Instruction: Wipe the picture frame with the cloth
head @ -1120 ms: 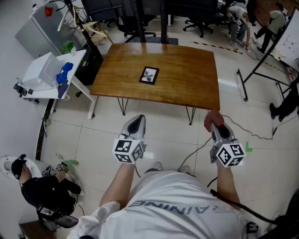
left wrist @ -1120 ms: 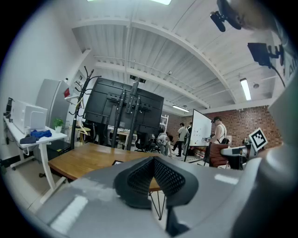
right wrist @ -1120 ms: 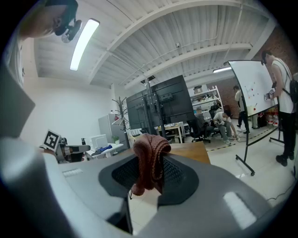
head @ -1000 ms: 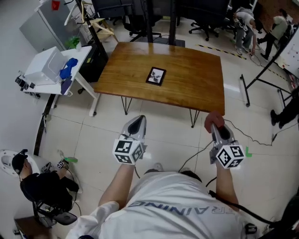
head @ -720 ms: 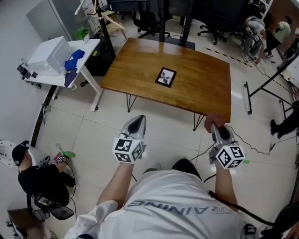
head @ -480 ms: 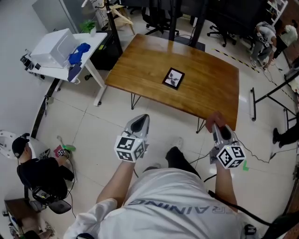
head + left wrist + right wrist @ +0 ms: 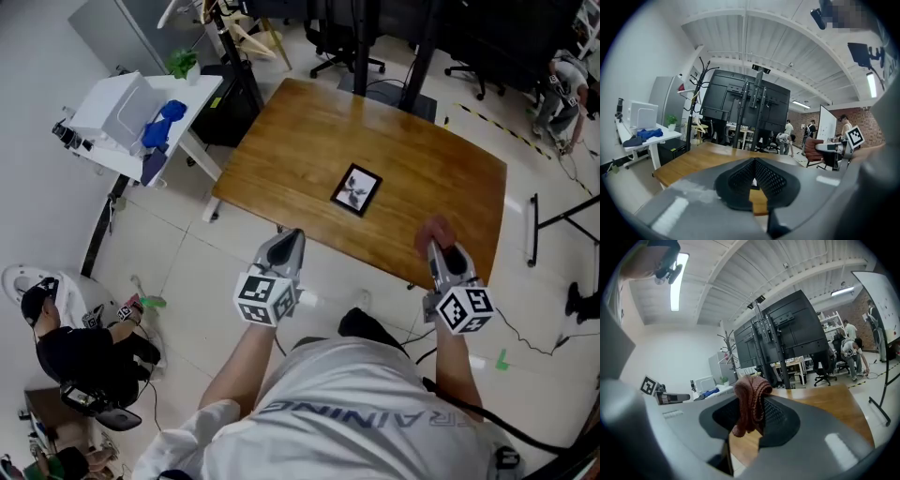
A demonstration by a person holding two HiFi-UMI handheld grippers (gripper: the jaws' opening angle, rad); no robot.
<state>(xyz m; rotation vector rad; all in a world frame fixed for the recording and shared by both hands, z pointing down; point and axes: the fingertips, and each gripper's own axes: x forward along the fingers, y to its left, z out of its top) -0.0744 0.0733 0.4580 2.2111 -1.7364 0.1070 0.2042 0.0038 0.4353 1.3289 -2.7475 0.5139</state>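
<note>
A small black picture frame [image 7: 355,190] lies flat near the middle of the wooden table [image 7: 309,131]. My right gripper [image 7: 438,246] hangs over the table's near edge, shut on a reddish-brown cloth [image 7: 432,230] that droops from its tips [image 7: 750,404]. My left gripper [image 7: 291,241] is shut with nothing in it, just short of the table's near edge. In the left gripper view a sliver of the frame [image 7: 754,182] shows between the closed jaws, and the right gripper [image 7: 834,147] appears at the right.
A white side table [image 7: 112,155] with a white box [image 7: 120,105] and a blue cloth [image 7: 162,120] stands left of the wooden table. A person [image 7: 80,352] crouches on the floor at lower left. Cables [image 7: 525,333] trail on the tiles at right. Office chairs [image 7: 342,42] stand behind.
The person has walked toward the table: it and the frame have drawn closer in the head view. Both grippers now reach the table's near edge. The right gripper keeps the cloth.
</note>
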